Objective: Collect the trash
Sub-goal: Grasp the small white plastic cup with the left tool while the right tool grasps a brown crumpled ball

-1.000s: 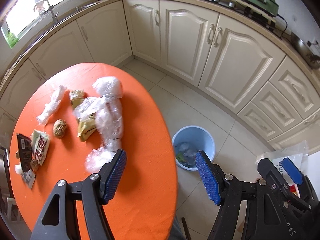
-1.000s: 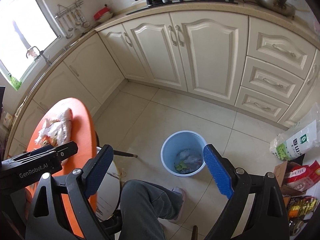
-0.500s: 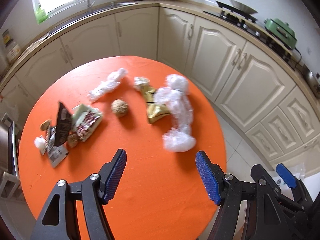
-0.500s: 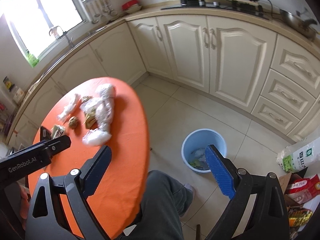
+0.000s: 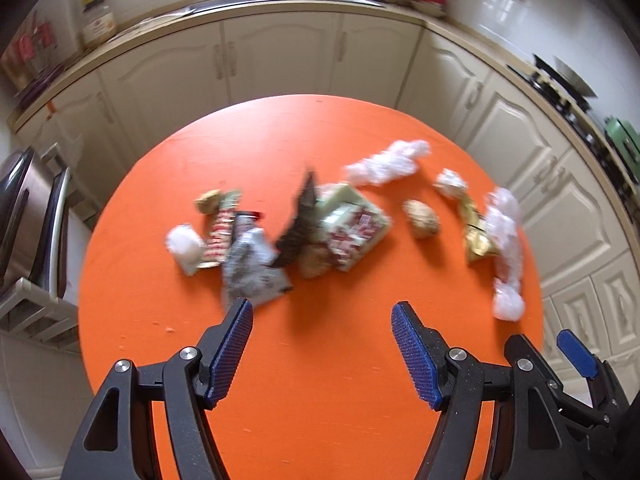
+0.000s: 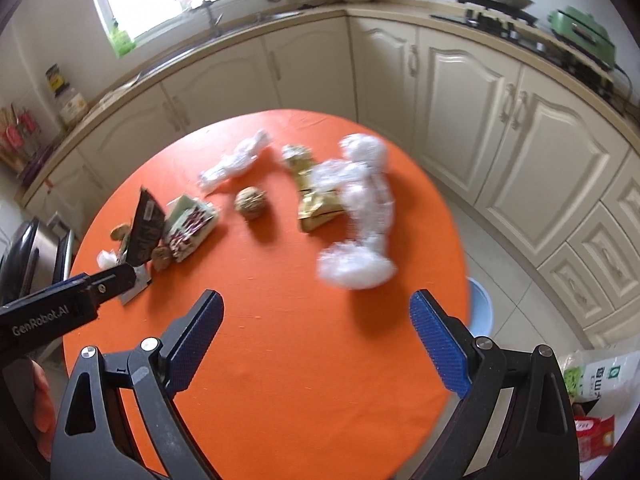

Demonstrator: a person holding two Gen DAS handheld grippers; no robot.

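Observation:
Trash lies on a round orange table (image 5: 320,360): a dark wrapper (image 5: 298,220), a green and red packet (image 5: 352,228), a grey wrapper (image 5: 252,264), a brown ball (image 5: 422,218), a gold wrapper (image 5: 476,228) and crumpled clear plastic (image 5: 506,248). My left gripper (image 5: 322,354) is open and empty above the near table, facing the wrappers. My right gripper (image 6: 316,346) is open and empty, just short of the clear plastic (image 6: 360,216). The blue bin (image 6: 480,304) peeks out past the table's right edge.
Cream cabinets (image 6: 500,120) curve around the back and right. A stove and a green appliance (image 6: 580,32) stand on the counter. A metal chair (image 5: 32,216) stands left of the table. Bags (image 6: 592,400) lie on the floor at right.
Both grippers have swung left from the floor bin toward the table. The trash now lies ahead of both, and the bin has slid behind the table edge.

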